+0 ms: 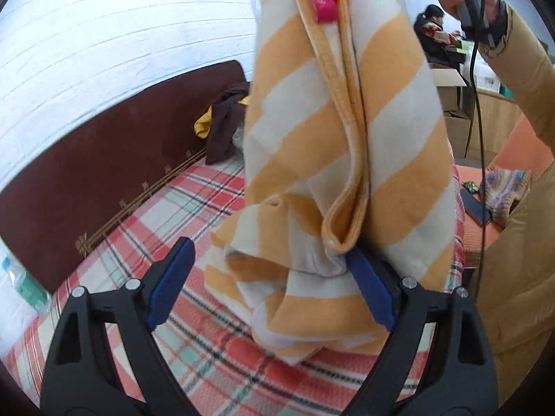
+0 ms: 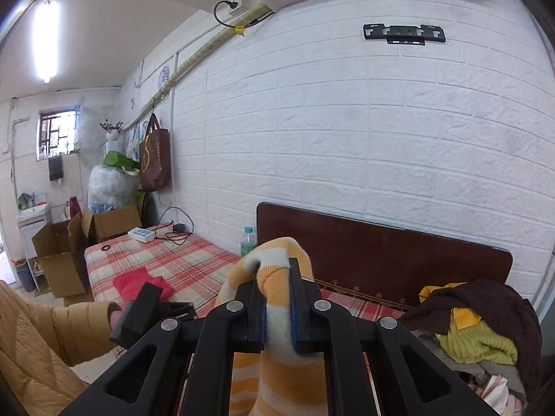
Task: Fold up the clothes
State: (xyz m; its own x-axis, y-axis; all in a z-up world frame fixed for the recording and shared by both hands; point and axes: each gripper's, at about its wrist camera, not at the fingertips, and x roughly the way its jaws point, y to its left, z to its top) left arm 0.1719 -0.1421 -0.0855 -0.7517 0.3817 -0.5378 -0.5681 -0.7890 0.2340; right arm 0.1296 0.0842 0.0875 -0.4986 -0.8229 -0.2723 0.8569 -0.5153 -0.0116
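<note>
Right tool (image 2: 277, 306) clamps the striped garment (image 1: 347, 145); left tool (image 1: 270, 284) gapes, perhaps brushing it.

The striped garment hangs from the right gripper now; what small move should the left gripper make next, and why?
Probably close the left gripper on the low edge of the striped garment. Its jaws stand open with the hanging fabric between them, touching only one pad, while the right gripper is shut on the top. A second grip would let the person spread it above the plaid bed.
</note>
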